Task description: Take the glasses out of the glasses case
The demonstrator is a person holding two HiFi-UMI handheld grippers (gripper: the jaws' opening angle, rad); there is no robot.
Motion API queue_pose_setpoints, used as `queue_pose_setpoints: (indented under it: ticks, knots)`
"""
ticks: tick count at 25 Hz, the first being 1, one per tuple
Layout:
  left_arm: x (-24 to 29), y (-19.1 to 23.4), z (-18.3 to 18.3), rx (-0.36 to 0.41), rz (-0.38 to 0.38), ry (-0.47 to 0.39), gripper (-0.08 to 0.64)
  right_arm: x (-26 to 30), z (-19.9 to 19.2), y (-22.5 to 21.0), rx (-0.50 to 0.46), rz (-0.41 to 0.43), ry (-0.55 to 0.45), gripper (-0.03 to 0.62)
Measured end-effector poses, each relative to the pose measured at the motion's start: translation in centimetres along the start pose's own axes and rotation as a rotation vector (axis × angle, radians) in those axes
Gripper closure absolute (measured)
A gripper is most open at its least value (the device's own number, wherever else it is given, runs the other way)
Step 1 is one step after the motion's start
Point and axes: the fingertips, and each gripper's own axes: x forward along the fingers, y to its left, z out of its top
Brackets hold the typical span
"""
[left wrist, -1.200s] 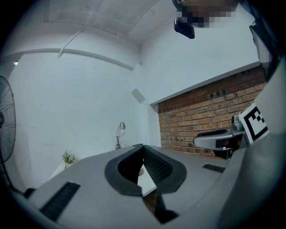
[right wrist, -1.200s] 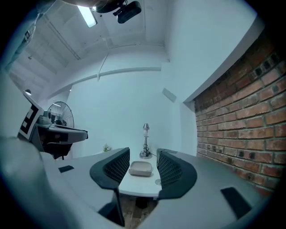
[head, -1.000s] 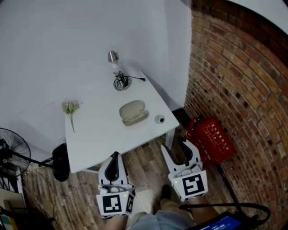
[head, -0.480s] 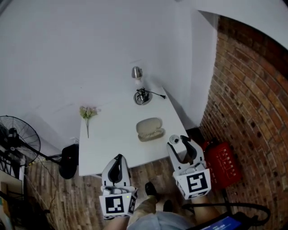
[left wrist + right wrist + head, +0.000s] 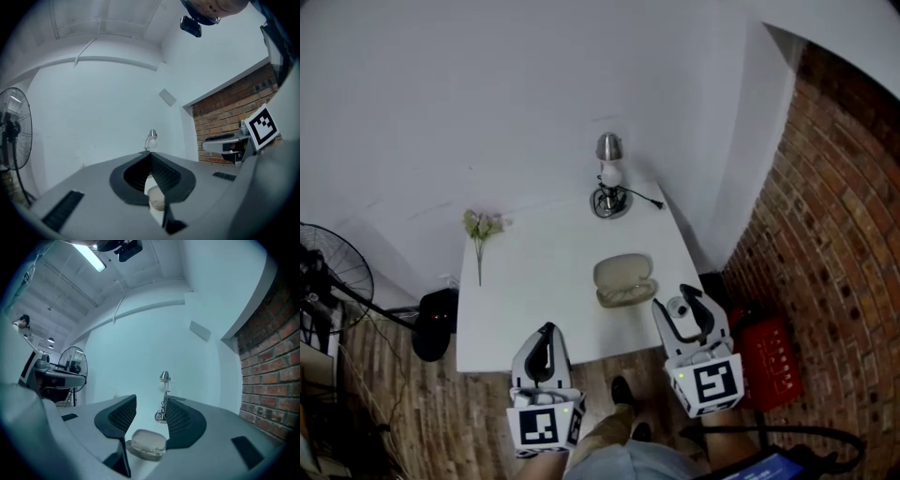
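Two grippers show in the head view at the near edge of one white table (image 5: 534,291). The left gripper (image 5: 544,330) is near the middle of that edge and the right gripper (image 5: 682,302) is by the near right corner. One glasses case (image 5: 625,280) lies open on the table close to the right edge, just beyond the right gripper and touched by neither. Its lid is raised and the glasses (image 5: 626,296) lie in the lower half. Only this view takes in the single sprig of flowers (image 5: 481,234) toward the far left corner and the one red basket (image 5: 766,361) on the floor by the brick wall. One lamp (image 5: 608,178) stands at the far right corner, and one fan (image 5: 328,281) is on the floor to the left. The left gripper view shows what the head view cannot: the left gripper (image 5: 151,155) has its jaws pressed together with nothing between them, and the case (image 5: 157,200) peeks out below them. The right gripper view shows the right gripper (image 5: 151,401) with jaws wide apart and empty. The case (image 5: 147,442) sits in the gap ahead, with the lamp (image 5: 163,380) beyond it.
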Motion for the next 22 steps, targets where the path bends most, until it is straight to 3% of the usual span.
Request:
queue_pose_setpoints:
  ticks: [5,11,16,22]
  knots:
    - [5.2,2.2,-0.7,-0.030,0.009,-0.013,0.554,5.5,-0.8,-0.6,-0.017,0.049,0.017,0.390]
    - [10.4,5.5,1.3,-0.024,0.021,-0.056,0.554,11.7,2.0,-1.4,-0.039,0.072,-0.030,0.390]
    - [12.7,7.6,2.5,-0.012,0.039,-0.075,0.554,14.6,3.0,-2.4,-0.065,0.069,-0.055,0.390]
    - [14.2,7.6,2.0,-0.015,0.049,-0.056,0.554,16.1,1.7,-2.8,-0.069,0.106,-0.016,0.390]
